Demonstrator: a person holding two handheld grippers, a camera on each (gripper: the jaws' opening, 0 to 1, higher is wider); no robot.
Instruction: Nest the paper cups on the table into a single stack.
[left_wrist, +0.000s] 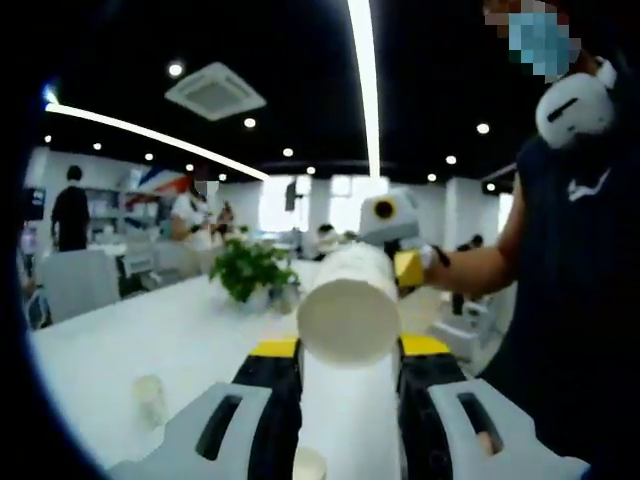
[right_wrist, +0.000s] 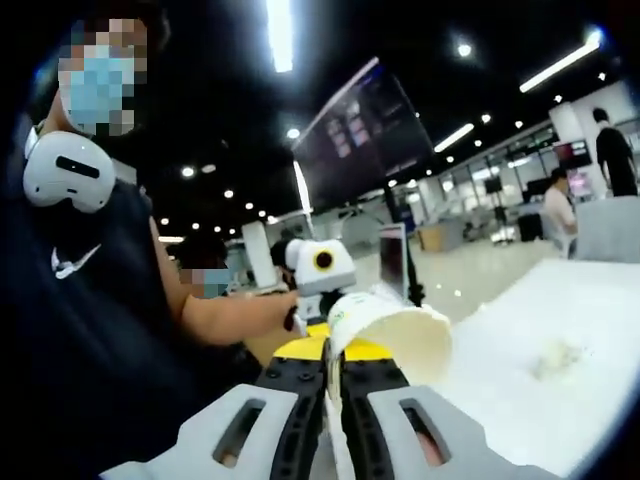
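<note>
Gripping, left gripper view: my left gripper has its fingers closed on a white paper cup, pressed against its sides.
Cup pose, left gripper view: it lies on its side between my fingers, its round bottom facing the camera, held up off the white surface.
Other gripper, left gripper view: my right gripper sits just behind the cup at its far end; whether it touches there I cannot tell.
Loose cups, left gripper view: a small paper cup stands on the surface to the lower left; another cup rim peeks up at the bottom edge between my fingers.
Background, left gripper view: a potted plant stands farther along the surface.
Gripping, right gripper view: my right gripper has its fingers pinched shut on the wall of a paper cup near the rim.
Cup pose, right gripper view: tilted on its side, open mouth turned toward my left gripper, which is close behind it.
Surface, right gripper view: the white surface spreads out to the right, with a blurred pale object on it that I cannot make out.
</note>
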